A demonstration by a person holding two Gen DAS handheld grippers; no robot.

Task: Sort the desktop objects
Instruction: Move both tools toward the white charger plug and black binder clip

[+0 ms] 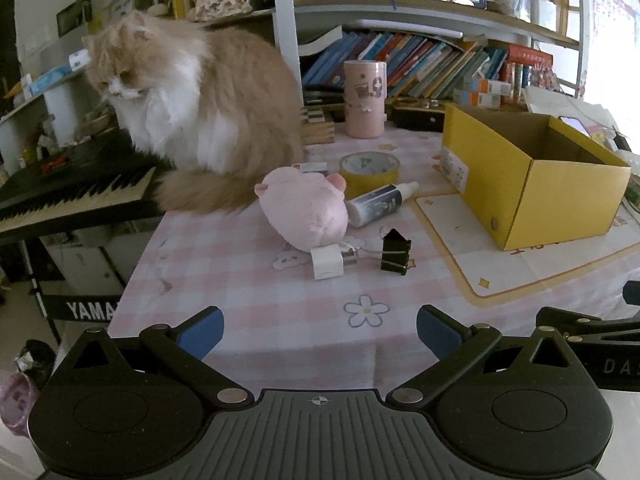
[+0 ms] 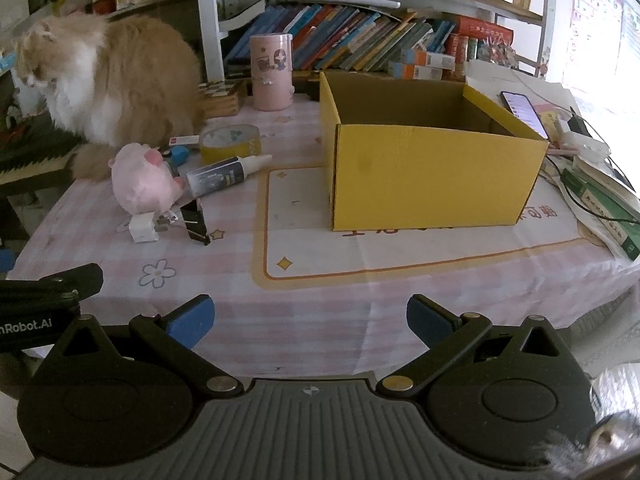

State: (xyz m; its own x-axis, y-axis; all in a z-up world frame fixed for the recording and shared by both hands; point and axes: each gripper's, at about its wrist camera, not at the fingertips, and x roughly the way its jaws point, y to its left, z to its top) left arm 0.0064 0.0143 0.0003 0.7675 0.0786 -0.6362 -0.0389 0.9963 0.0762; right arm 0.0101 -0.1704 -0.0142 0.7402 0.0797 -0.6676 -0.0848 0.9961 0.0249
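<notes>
Right now both tools hang over the near edge of the table with its pink checked cloth, and neither holds anything. The left hand-held gripper has its blue pads spread wide apart with nothing between them. The right hand-held gripper is spread wide and empty too.

The little things to sort lie in a bunch on the left side of the table, farther in. There is a soft pink plush toy, a small white plug charger touching its near side, and a black metal binder clip just to the right of the charger. A dark glue bottle with a white tip lies on its side behind them, its long side running from near-left to far-right. A yellow roll of tape lies flat just beyond.

The open yellow cardboard box stands to the right, straight ahead of the right tool.

The bunch is straight ahead of the left tool, so I think that one is nearer to it. A fluffy orange and white cat sits just behind the toy.
</notes>
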